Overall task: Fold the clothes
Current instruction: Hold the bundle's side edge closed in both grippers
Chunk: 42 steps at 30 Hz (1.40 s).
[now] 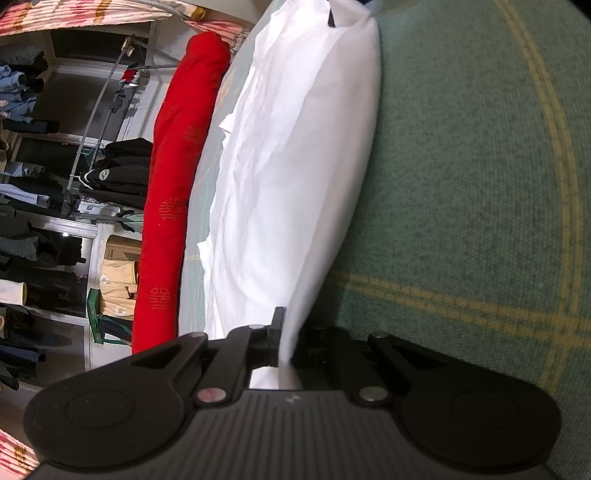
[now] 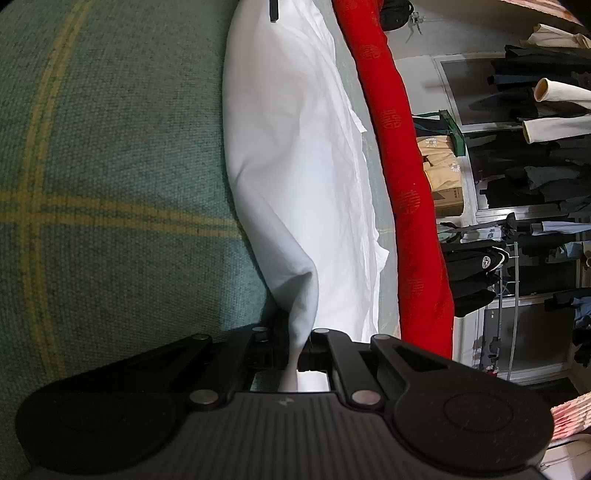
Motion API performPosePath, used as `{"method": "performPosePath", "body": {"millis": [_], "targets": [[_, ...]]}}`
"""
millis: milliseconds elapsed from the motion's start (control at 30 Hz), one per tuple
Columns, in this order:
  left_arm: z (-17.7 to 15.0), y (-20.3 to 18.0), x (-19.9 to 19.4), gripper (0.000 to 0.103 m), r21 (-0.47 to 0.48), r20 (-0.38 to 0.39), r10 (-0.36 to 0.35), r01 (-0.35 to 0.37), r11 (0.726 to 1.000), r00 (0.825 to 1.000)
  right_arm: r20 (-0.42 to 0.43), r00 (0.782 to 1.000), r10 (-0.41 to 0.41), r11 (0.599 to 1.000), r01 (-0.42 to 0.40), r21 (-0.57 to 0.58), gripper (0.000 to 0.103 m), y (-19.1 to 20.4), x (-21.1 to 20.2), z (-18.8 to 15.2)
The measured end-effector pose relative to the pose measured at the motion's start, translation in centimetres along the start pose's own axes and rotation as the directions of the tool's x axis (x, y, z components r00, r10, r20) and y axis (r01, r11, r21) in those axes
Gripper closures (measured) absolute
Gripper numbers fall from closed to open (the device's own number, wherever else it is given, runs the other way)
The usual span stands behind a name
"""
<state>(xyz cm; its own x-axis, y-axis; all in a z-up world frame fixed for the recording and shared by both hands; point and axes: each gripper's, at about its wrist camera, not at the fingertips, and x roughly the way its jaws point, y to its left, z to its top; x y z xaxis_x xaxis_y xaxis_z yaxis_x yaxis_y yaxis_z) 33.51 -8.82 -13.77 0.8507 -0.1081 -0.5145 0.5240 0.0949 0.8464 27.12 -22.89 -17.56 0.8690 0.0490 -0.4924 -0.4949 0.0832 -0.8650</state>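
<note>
A white garment (image 1: 295,155) lies stretched along a green plaid bed cover (image 1: 480,184), doubled over into a long fold. My left gripper (image 1: 288,343) is shut on one end of its folded edge, the cloth pinched between the black fingers. In the right wrist view the same white garment (image 2: 295,166) runs away from my right gripper (image 2: 295,343), which is shut on the opposite end. The other gripper's black finger (image 1: 332,16) shows at the far end of the cloth in the left view, and likewise the opposite black finger (image 2: 273,11) in the right view.
A long red bolster (image 1: 173,184) with gold emblems lies along the bed edge beyond the garment, also the red bolster (image 2: 402,177). Past it stand racks of dark hanging clothes (image 1: 33,221), a cardboard box (image 2: 443,184) and a green stool (image 1: 96,314).
</note>
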Motion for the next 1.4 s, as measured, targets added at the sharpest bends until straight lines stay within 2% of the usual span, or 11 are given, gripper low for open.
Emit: {"method": "performPosePath", "body": {"millis": [600, 1067, 1300, 1400], "targets": [[0.0, 0.0, 0.3, 0.103, 0.004, -0.001, 0.003, -0.003, 1.0, 1.0, -0.027, 1.0, 0.004, 1.0, -0.005, -0.022, 0.095, 0.1, 0.3, 0.4], [0.2, 0.2, 0.5, 0.103, 0.007, -0.007, 0.01, -0.01, 1.0, 1.0, 0.0, 1.0, -0.021, 0.999, 0.021, 0.03, 0.095, 0.2, -0.1, 0.0], [0.3, 0.2, 0.2, 0.103, 0.006, -0.007, 0.028, -0.028, 1.0, 1.0, -0.005, 0.997, -0.072, 0.997, 0.072, 0.014, 0.098, -0.3, -0.8, 0.0], [0.3, 0.7, -0.5, 0.103, 0.0, 0.002, 0.06, -0.06, 0.998, 0.998, -0.006, 0.996, -0.094, 0.996, 0.094, 0.008, 0.098, -0.6, -1.1, 0.0]]}}
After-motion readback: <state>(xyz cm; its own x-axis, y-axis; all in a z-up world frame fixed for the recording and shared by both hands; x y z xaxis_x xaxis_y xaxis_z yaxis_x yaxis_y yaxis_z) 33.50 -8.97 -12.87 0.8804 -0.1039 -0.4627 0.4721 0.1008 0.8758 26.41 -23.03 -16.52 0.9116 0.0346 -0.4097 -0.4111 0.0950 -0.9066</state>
